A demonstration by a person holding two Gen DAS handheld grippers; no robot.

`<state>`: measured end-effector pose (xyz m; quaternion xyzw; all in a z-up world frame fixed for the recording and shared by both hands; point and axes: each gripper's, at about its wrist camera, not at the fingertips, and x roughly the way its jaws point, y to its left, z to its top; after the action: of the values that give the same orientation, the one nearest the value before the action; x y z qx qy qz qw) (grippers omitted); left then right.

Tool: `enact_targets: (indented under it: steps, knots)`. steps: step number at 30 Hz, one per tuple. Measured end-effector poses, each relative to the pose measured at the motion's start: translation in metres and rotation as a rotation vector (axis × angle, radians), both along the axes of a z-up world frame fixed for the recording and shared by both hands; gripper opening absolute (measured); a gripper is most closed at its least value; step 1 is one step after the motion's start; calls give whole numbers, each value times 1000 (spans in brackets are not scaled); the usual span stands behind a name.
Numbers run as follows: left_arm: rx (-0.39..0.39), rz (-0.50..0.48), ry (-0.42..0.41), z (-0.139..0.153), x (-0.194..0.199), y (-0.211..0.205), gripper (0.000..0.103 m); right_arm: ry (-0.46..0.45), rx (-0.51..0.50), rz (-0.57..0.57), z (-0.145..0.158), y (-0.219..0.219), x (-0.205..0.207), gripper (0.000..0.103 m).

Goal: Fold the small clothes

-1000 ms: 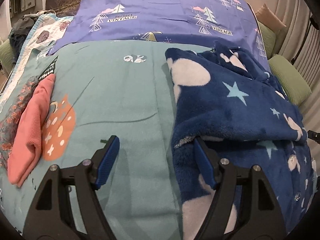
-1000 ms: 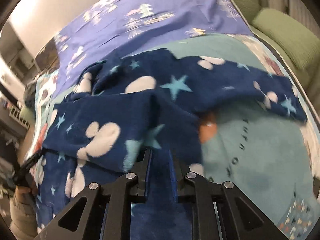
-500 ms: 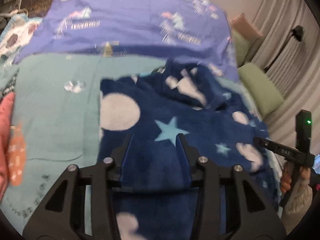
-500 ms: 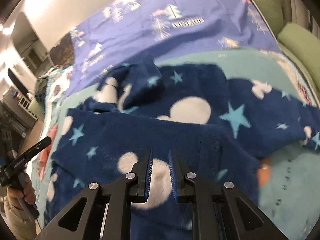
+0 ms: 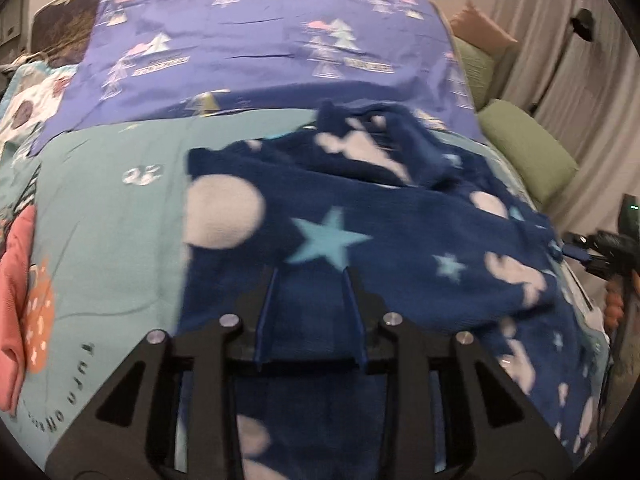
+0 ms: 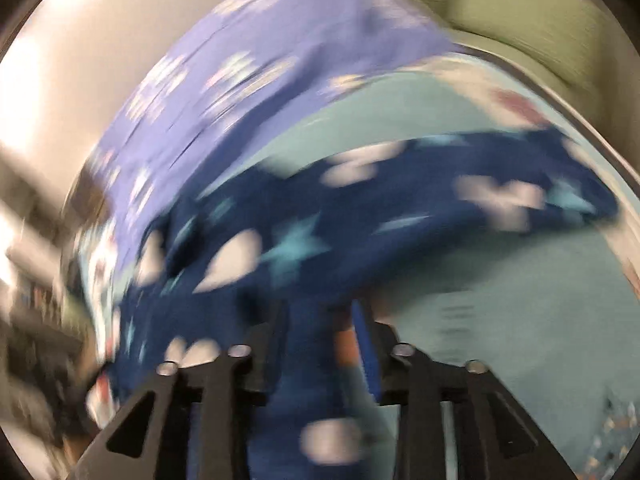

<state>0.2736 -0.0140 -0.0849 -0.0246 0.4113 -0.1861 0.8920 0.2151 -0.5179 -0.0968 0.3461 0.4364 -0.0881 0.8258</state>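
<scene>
Teal-sheeted bed (image 5: 120, 208) carries navy fleece garment (image 5: 360, 216), purple sheet (image 5: 260, 48), apparently folded pink cloth (image 5: 14, 304).

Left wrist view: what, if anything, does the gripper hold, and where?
Fleece lies between the fingers of the left gripper, at its near part; a firm clamp cannot be told.

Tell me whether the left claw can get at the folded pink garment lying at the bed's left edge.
Probably yes: the left claw sits over the navy fleece, and only bare teal sheet lies between it and the pink garment. Whether it grips fleece is unclear.

The navy fleece garment (image 5: 400, 232) (image 6: 360, 208) is seen closely by both wrist views, facing twelve o'clock toward the purple sheet (image 5: 260, 40) (image 6: 260, 72).
</scene>
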Motion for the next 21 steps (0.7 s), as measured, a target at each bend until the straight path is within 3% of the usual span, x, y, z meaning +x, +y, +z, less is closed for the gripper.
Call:
enact_targets:
  steps: [2,8,12,16,21]
  knots:
    - [2,-45,2,1,-6,-15,43,18,90,-146,-17,-46,-21,40]
    - [46,-135,12,-8,-12,-52,45,48,233,-386,-64,-130,-58,42]
    - [78,-131,23,-15,-10,-63,46,15,313,-446,-85,-154,-60,44]
    - [72,-118,23,-15,-10,-64,46,-2,320,-490,-98,-171,-51,47]
    - [72,-114,20,-16,-10,-67,49,-53,344,-553,-107,-187,-41,59]
